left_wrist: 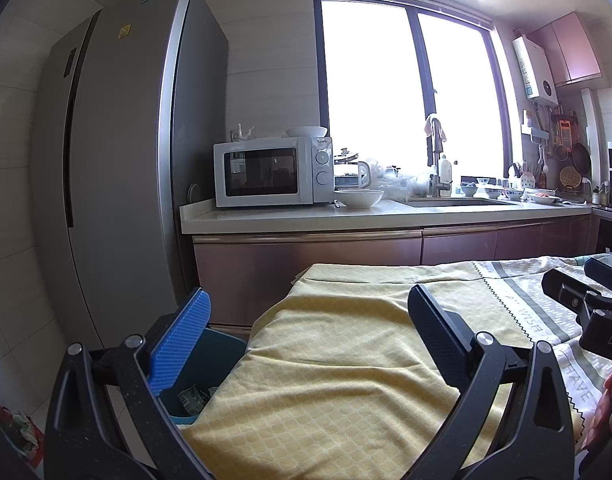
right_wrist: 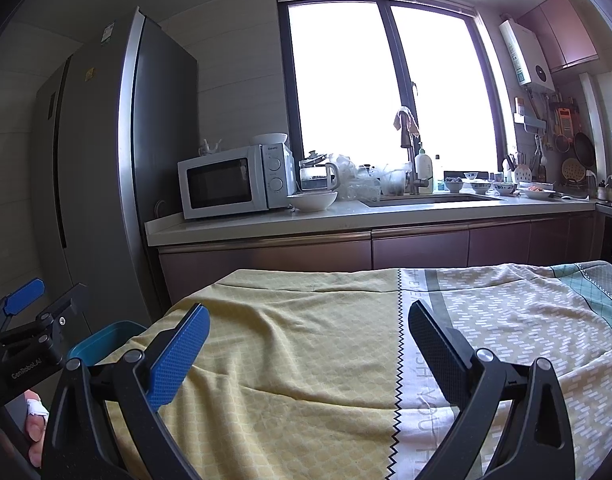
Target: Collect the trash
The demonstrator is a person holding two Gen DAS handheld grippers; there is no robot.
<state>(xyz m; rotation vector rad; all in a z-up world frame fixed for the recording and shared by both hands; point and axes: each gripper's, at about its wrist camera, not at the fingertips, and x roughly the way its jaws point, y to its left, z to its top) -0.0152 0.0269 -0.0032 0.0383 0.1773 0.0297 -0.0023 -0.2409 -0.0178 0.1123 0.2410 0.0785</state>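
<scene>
— How is the tablecloth (right_wrist: 306,360) finished?
— Soft woven cloth is seen, matt, with a fine yellow lattice print and shallow creases.
— And the gripper pads?
— On the left gripper (left_wrist: 306,340), one blue pad and one black pad are shown, both dotted and rubbery; the frames look like speckled matt plastic.
— The fridge (left_wrist: 118,160)?
— Brushed grey metal, faintly glossy. The bin (left_wrist: 222,352) is smooth teal plastic.

Tabletop (right_wrist: 306,420) covered by a wrinkled cloth (right_wrist: 290,360): yellow lattice-patterned section at left, grey-and-white printed section with lettering at right, the two joined along a black zigzag seam. The cloth drapes over the far edge. Nothing else visibly lies on it.
</scene>
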